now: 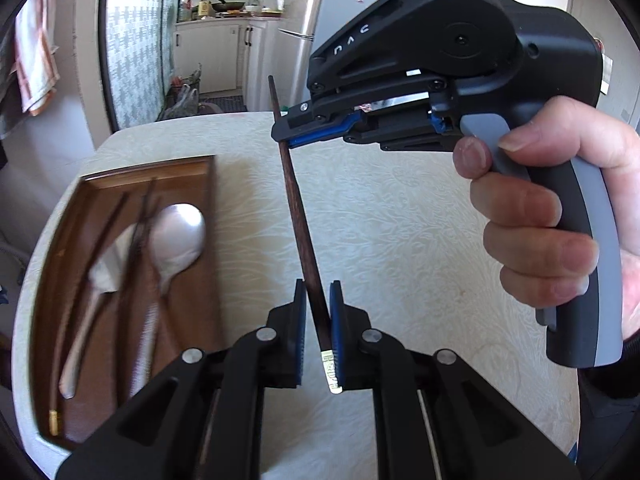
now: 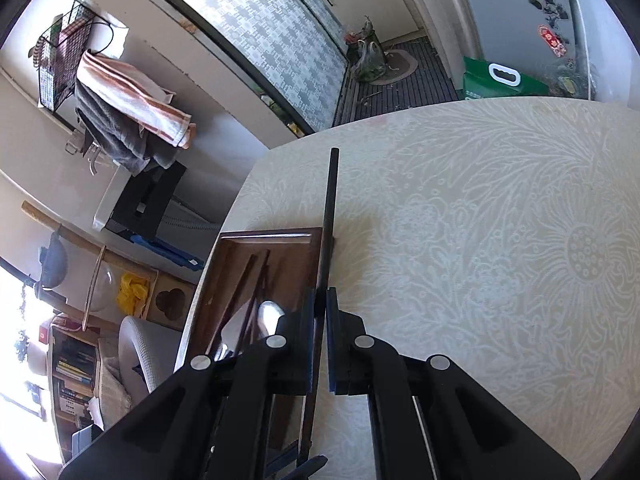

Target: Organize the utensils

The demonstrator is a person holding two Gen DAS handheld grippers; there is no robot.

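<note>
Left wrist, both tools (image 1: 318, 312) gripping chopstick (image 1: 298, 216)

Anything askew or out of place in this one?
Only the tray: chopsticks lie crossed over the spoons, not aligned. The held chopstick is pinched by the right gripper while the left gripper brackets its labeled end.

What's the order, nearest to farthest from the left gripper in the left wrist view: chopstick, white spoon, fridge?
1. Chopstick: between the left gripper fingers, centre.
2. White spoon: in the wooden tray, to the left.
3. Fridge: far background, past the table edge.
</note>
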